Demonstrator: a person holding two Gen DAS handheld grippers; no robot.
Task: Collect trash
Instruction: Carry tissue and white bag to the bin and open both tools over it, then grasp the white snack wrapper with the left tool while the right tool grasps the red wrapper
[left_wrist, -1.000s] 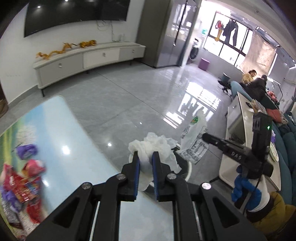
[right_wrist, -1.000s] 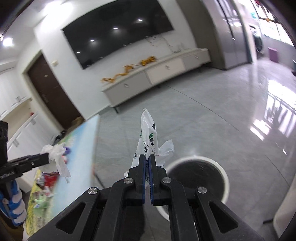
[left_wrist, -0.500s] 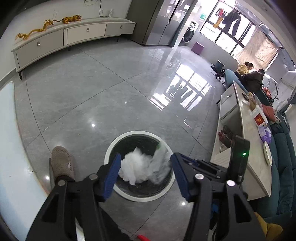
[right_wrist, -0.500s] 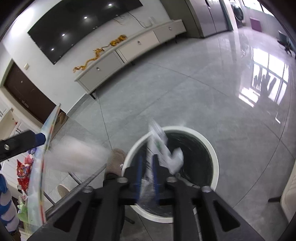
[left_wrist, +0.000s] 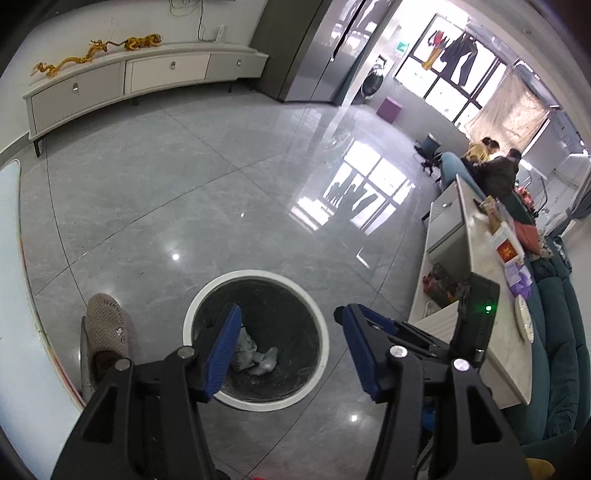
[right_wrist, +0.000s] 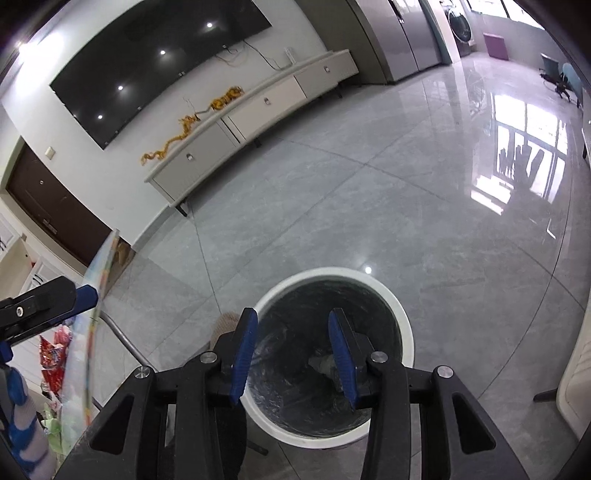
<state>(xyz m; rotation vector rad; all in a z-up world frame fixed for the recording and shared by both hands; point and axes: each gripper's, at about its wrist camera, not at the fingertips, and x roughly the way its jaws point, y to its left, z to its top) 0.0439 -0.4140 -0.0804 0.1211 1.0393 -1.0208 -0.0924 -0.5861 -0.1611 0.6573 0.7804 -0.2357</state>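
A round bin (left_wrist: 258, 274) with a white rim and black liner stands on the floor below both grippers. Crumpled white tissue and a thin plastic bag (left_wrist: 255, 356) lie at its bottom; in the right wrist view a bit of this trash (right_wrist: 320, 363) shows inside the bin (right_wrist: 332, 272). My left gripper (left_wrist: 290, 317) hangs open over the bin with nothing between its blue pads. My right gripper (right_wrist: 292, 318) hovers over the same bin, its jaws opening and empty. Its black body (left_wrist: 478, 314) shows at the right in the left wrist view.
A foot in a beige slipper (left_wrist: 105, 326) stands just left of the bin. The table edge (left_wrist: 14, 295) runs along the left, with snack wrappers (right_wrist: 51, 350) on it. A white counter (left_wrist: 476, 258) and teal sofa lie to the right; people (left_wrist: 495, 166) sit further back.
Both grippers came down over the bin and opened. The tissue left the left gripper and the plastic bag left the right one; both now lie in the bin.
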